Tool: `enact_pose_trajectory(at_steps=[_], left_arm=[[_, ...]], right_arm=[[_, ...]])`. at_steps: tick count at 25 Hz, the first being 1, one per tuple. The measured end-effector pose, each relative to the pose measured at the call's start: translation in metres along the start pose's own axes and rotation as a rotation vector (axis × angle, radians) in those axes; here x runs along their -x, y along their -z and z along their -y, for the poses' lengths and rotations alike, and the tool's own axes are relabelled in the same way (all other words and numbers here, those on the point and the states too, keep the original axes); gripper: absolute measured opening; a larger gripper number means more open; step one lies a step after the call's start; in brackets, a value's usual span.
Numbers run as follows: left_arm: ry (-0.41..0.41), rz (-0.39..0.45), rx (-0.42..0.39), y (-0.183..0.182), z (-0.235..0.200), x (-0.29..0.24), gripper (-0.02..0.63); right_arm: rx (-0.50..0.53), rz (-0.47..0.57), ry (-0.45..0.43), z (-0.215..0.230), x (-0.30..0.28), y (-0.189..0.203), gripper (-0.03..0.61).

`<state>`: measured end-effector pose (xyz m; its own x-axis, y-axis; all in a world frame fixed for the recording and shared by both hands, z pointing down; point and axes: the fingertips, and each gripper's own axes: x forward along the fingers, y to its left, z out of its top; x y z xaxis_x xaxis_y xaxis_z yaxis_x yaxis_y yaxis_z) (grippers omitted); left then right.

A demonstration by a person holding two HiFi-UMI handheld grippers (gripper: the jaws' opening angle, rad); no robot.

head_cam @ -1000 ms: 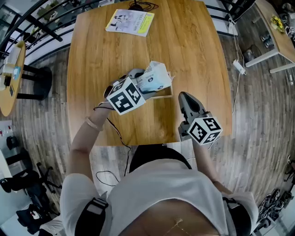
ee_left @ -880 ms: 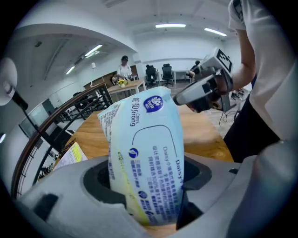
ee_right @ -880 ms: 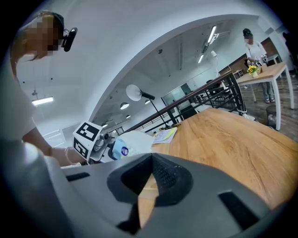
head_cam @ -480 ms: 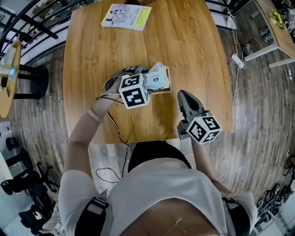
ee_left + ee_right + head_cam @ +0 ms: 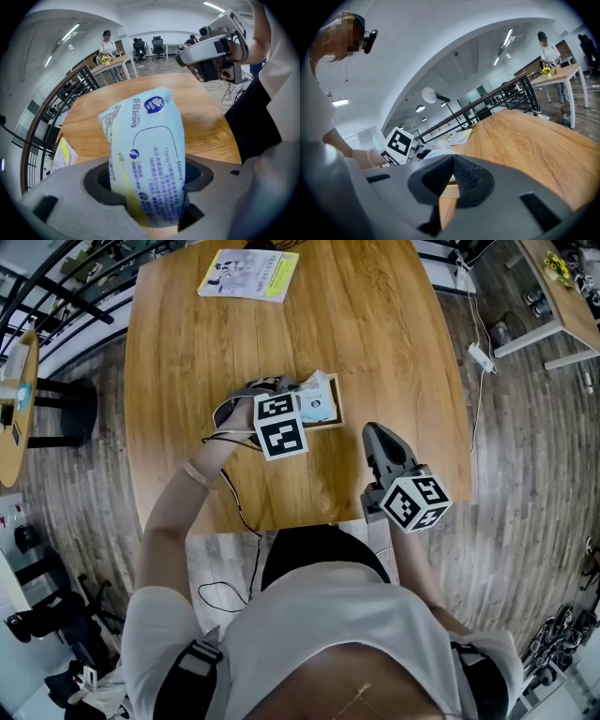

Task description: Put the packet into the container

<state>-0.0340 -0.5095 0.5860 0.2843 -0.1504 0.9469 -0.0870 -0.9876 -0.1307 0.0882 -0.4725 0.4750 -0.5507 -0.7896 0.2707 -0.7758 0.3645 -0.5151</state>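
- packet (image 5: pixel 147 154), pale blue with printed text, is clamped upright between the jaws of the left gripper (image 5: pixel 149 190); both pads press on its lower part.
- in the head view the packet (image 5: pixel 317 399) leans over the opening of the container (image 5: pixel 325 426); whether its bottom end touches the floor of the container cannot be told.
- far left, a small round side table (image 5: pixel 14 409) stands on the floor, well apart from the wooden table (image 5: pixel 394 334).
- a booklet (image 5: pixel 248 275) with a yellow edge lies flat near the far left corner of the wooden table.
- the person's left hand (image 5: pixel 234 416) holds the left gripper just left of the container; a black cable (image 5: pixel 239 512) trails from it over the near table edge.
- the container, a shallow wooden box, sits near the middle of the wooden table.
- the right gripper (image 5: pixel 374 433) hovers over the near right part of the table, apart from the container; its jaws are closed together with nothing between them.
- on the floor to the right lies a white power strip (image 5: pixel 481 357).
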Motion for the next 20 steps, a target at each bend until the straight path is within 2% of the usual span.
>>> enact_pose_trajectory(at_steps=[11, 20], left_arm=[[0.003, -0.045, -0.042, 0.0, -0.004, -0.016, 0.33], [0.042, -0.037, -0.046, -0.002, -0.003, -0.018, 0.331]], right_arm=[[-0.016, 0.003, 0.023, 0.007, 0.001, 0.0, 0.011], [-0.015, 0.004, 0.035, 0.013, -0.001, -0.002, 0.011]])
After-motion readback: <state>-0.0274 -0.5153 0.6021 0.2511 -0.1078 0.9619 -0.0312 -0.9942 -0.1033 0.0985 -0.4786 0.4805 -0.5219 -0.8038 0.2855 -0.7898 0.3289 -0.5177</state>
